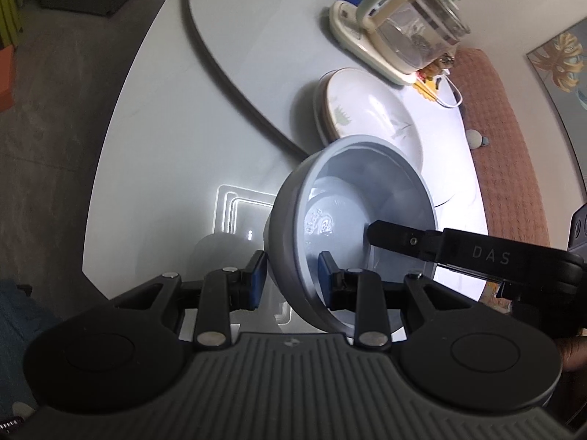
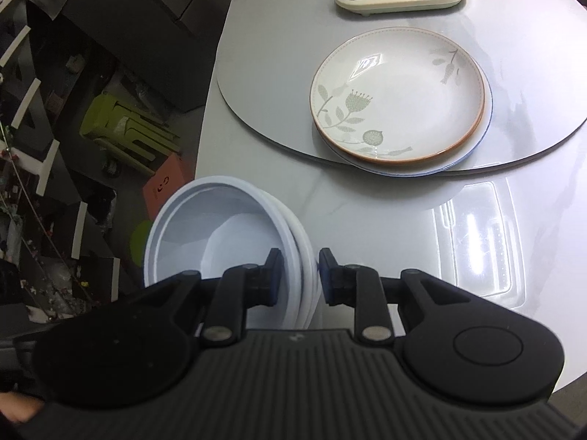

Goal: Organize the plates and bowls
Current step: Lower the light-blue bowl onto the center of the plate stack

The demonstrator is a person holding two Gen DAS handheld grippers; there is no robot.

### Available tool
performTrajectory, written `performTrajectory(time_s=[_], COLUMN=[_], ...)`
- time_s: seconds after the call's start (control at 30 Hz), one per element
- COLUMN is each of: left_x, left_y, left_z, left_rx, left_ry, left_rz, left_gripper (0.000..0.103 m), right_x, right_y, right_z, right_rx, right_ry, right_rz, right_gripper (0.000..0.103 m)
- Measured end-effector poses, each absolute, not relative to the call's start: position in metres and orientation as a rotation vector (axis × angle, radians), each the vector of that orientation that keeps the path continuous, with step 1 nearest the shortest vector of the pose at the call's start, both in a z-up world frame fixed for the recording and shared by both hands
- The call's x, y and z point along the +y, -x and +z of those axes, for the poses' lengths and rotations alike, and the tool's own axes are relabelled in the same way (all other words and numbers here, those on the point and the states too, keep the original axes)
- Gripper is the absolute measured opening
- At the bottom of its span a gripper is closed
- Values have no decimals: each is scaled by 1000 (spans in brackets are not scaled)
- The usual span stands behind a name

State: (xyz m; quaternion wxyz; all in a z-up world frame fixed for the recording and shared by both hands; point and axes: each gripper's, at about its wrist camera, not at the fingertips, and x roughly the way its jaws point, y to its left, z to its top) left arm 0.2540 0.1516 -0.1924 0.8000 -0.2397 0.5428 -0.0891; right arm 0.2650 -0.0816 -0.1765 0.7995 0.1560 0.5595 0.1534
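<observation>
Left wrist view: the left tongs (image 1: 291, 275) are closed on the rim of a grey-blue bowl (image 1: 352, 227), one blue pad outside the wall and one inside. The bowl is tilted on its side, held off the white tabletop (image 1: 165, 128). The right tongs (image 1: 378, 233) reach into the bowl from the right; their spread cannot be told here. Just behind the bowl lies a floral plate (image 1: 367, 110), and behind that plate stands a glass kettle (image 1: 414, 25) on its cream base.

Right wrist view: the right tongs (image 2: 301, 275) straddle the stacked rims of the bowl (image 2: 227, 234), which looks white here; the pads stand close on either side, pinching it. Beyond the bowl, the floral plate (image 2: 400, 91) rests on another plate (image 2: 473, 150), on a raised round board (image 2: 264, 73).
</observation>
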Motion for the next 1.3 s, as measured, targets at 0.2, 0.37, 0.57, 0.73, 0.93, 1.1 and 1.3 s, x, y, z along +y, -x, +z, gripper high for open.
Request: performTrajectory(time_s=[0.2,0.37,0.57,0.73,0.93,1.1,1.3], left_x=[147,143,132,120,104,91,76], left_y=[-258,-265,-287,-307,-338,-372,-408], left_z=[-165,-152,-148,-147,-148,-156,-172], left_rx=[1149,1134,1138,1145,1147,1163,1200], left_ry=[478,453,460,469,457,453,436], left_rz=[-219,-238,-256,-262,-260,-254,-238], left_gripper=[35,35,35,35,35,35,35], right_x=[-84,-91,-105,-118,-131,-141,-150], right_y=[-268,-278,-293,-307,-330,-353,-382], right_z=[-158,-148,-143,-140,-142,-150,-169], right_rx=[1175,1146,1128,1123,1124,1139,1172], right_ry=[-374,-376,-404,-414,-406,-413,-419], right_rz=[307,313,292,290,294,282,266], right_gripper=[25,25,25,25,25,25,25])
